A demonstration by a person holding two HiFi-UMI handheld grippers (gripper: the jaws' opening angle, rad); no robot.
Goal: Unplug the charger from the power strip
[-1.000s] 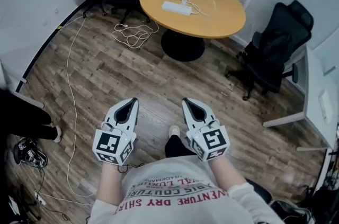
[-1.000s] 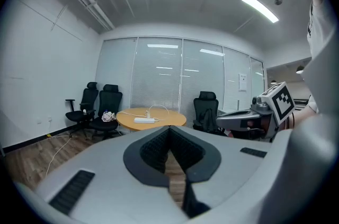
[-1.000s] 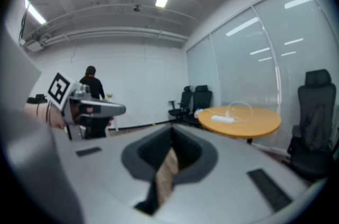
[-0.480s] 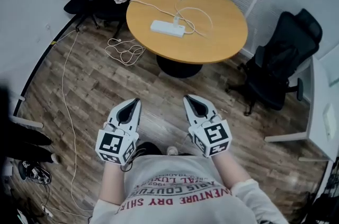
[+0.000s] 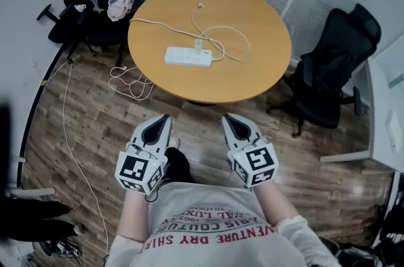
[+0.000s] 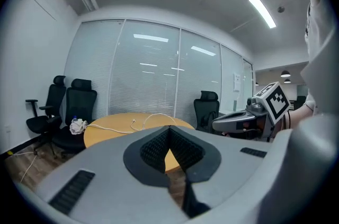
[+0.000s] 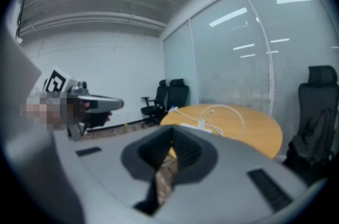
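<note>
The person stands just short of the round wooden worktop [image 5: 259, 70], with a hand-held gripper in each hand. Both are held out side by side over the plank floor [image 5: 88, 127], well apart from anything on the worktop. The left hand-held gripper [image 5: 163, 121] has its jaws together with nothing between them. The right hand-held gripper [image 5: 228, 120] is likewise closed and empty. The white power strip [image 5: 183, 57] lies flat near the middle of the worktop. The charger [image 5: 198, 45] sits on the strip's far edge, seemingly plugged in, though it is small from here. A white cable [image 5: 235, 40] loops across the wood beside it. A black office chair [image 5: 328, 70] stands at the right.
</note>
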